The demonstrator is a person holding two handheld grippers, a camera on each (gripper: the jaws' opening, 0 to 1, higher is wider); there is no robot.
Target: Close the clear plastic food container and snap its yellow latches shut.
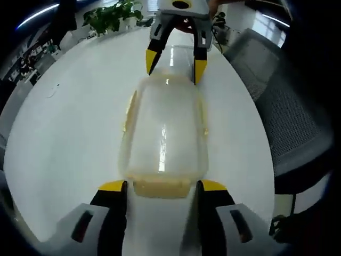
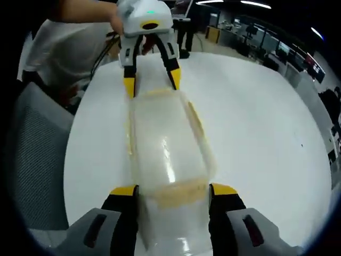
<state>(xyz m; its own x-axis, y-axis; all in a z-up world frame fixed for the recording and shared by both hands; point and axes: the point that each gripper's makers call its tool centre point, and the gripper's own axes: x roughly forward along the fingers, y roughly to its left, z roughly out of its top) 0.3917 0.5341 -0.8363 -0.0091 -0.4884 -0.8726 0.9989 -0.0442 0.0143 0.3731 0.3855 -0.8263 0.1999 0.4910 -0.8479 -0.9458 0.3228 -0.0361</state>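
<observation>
Out near the middle of the white table (image 1: pixel 69 138), left gripper view: my left gripper (image 1: pixel 162 186) straddles one short end of the clear container (image 1: pixel 164 133), jaws spread, probably to pin its yellow end latch (image 1: pixel 161 188). Right gripper (image 1: pixel 176 66) brackets the far end. A potted plant (image 1: pixel 114 16) stands at the far edge.

Right gripper view: right gripper (image 2: pixel 173 191) likewise spread around its end latch (image 2: pixel 178 192); left gripper (image 2: pixel 152 80) opposite. Here I can see a grey chair (image 2: pixel 40 160) beside the table edge, plus a long side latch (image 2: pixel 200 128).

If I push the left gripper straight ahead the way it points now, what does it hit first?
Likely the clear container: its near yellow end latch already sits between the left gripper jaws. The right gripper waits beyond its far end.
</observation>
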